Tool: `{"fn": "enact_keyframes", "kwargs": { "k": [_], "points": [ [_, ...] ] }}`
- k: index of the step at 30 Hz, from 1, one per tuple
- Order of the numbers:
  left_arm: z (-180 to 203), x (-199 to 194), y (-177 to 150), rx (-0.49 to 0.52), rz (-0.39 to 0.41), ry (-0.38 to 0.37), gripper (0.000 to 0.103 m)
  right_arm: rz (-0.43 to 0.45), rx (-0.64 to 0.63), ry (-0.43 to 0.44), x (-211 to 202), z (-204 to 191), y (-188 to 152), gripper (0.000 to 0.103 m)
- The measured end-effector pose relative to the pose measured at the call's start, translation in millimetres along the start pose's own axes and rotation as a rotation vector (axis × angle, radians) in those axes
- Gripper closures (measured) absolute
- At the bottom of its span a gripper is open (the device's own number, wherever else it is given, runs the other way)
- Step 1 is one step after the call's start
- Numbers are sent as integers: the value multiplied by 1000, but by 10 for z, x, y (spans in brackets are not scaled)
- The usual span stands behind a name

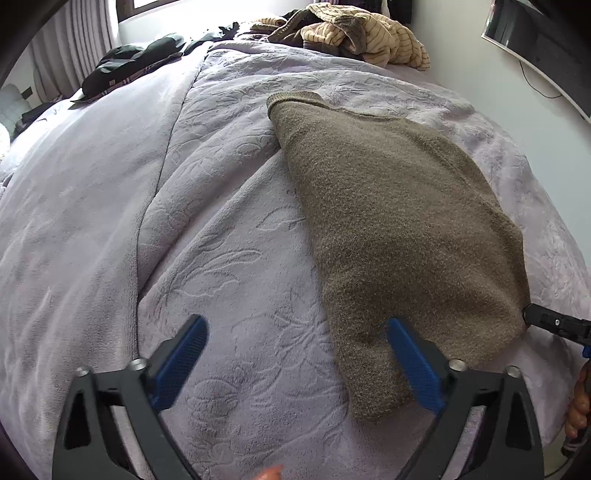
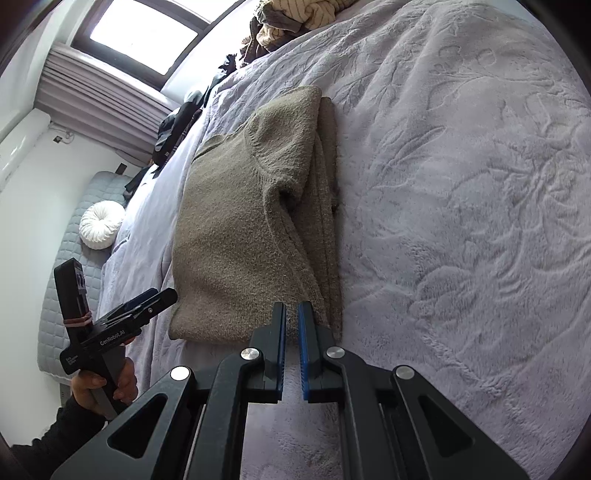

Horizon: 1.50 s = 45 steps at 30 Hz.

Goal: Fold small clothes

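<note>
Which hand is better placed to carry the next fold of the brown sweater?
Probably right: the right gripper is shut on the brown sweater's near edge. The left gripper hangs open and empty above the blanket.

A brown knitted sweater lies folded lengthwise on the lilac bed cover, a long flat strip, sleeve doubled over its body, hem at the near edge.

I've got the folded sweater lying on the blanket, my left gripper just beside its near left edge, my right gripper at its near right corner. A clothes pile sits behind it at the far edge, a dark garment far left.
</note>
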<state>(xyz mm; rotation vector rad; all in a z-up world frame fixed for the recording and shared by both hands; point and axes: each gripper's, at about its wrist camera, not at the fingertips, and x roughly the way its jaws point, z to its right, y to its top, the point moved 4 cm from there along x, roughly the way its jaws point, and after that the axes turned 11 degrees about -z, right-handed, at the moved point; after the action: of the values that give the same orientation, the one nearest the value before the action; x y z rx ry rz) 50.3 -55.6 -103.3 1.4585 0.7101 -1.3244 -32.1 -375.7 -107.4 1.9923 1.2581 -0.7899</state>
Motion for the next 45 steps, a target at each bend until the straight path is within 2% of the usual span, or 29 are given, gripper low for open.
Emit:
{"fn": "enact_keyframes", "kwargs": {
  "k": [5, 9, 12, 17, 19, 21, 22, 33, 36, 39, 43, 45],
  "points": [
    [2, 1, 1, 8, 3, 3, 0, -1, 5, 2, 3, -8, 0, 96],
    [-64, 37, 7, -28, -36, -40, 0, -3, 4, -1, -7, -29, 12, 95],
    [-138, 99, 3, -56, -58, -17, 0, 0, -2, 4, -29, -49, 24, 95],
    [-205, 135, -28, -99, -75, -78, 0, 17, -13, 3, -110, -79, 88, 95],
    [-215, 119, -3, -107, -63, -78, 0, 30, -6, -9, -150, -77, 130, 88],
    [-216, 99, 27, -110, -53, -79, 0, 46, 3, -30, -185, -58, 169, 55],
    [-211, 92, 47, -109, -50, -78, 0, 54, 4, -30, -202, -53, 191, 52],
    [-148, 44, 345, -98, -11, -85, 0, 60, 82, 8, -177, 157, 424, 52],
    [-121, 51, 472, -101, -4, -102, 0, 65, 101, 25, -159, 198, 516, 63],
    [-74, 94, 621, -100, -5, -140, 0, 61, 111, 38, -111, 205, 637, 63],
    [-53, 251, 815, -144, -46, -237, 0, 64, 132, 44, -21, 224, 852, 63],
    [-51, 322, 849, -164, -60, -243, 0, 56, 131, 38, 65, 227, 970, 63]
  ]
}}
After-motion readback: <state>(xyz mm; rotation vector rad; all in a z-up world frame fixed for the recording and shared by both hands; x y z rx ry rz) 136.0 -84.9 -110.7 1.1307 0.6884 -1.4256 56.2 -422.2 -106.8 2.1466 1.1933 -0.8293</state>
